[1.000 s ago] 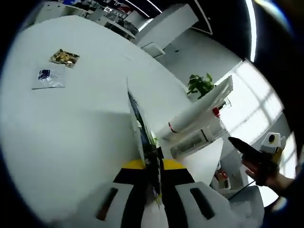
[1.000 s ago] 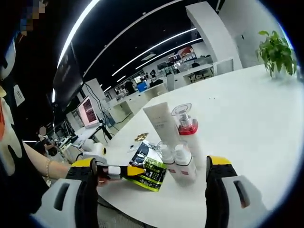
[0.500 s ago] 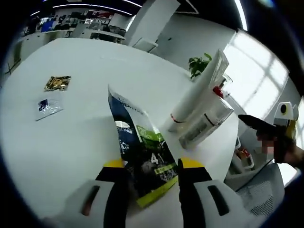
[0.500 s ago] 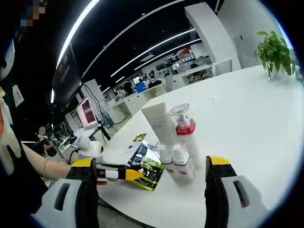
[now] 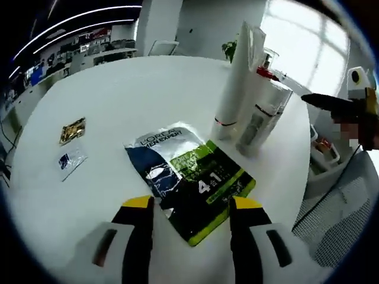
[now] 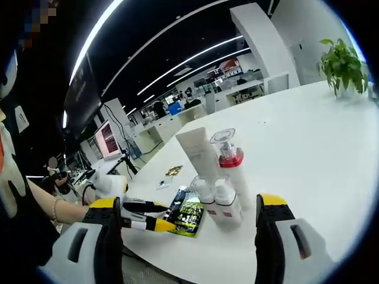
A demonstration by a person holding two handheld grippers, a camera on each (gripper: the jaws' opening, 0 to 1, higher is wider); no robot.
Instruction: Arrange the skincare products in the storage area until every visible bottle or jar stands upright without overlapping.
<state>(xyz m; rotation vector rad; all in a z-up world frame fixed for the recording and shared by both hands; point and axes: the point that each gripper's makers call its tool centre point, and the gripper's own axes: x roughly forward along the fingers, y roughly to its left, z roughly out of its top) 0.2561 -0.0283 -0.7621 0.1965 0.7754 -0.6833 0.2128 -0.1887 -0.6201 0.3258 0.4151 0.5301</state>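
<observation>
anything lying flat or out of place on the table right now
Yes. The green and dark sachet lies flat on the white table, just ahead of the open left gripper, while the tube and pump bottle stand upright. Two small packets also lie flat, apart from the group.

**A:** What lies on the white table (image 5: 148, 89) in my left gripper view?

**B:** Two flat sachets at nine o'clock: a gold sachet (image 5: 72, 131) and, near it but apart, a clear sachet (image 5: 70, 161) with a blue patch.

**A:** And around the table?

**B:** A potted plant (image 5: 230, 49) at one o'clock, a white chair (image 5: 161, 48) at twelve, and a mesh seat (image 5: 337, 219) at four.

**A:** In my right gripper view?

**B:** I see a pink-lit monitor (image 6: 110, 138) at nine o'clock and ceiling light strips (image 6: 95, 44) at eleven.
</observation>
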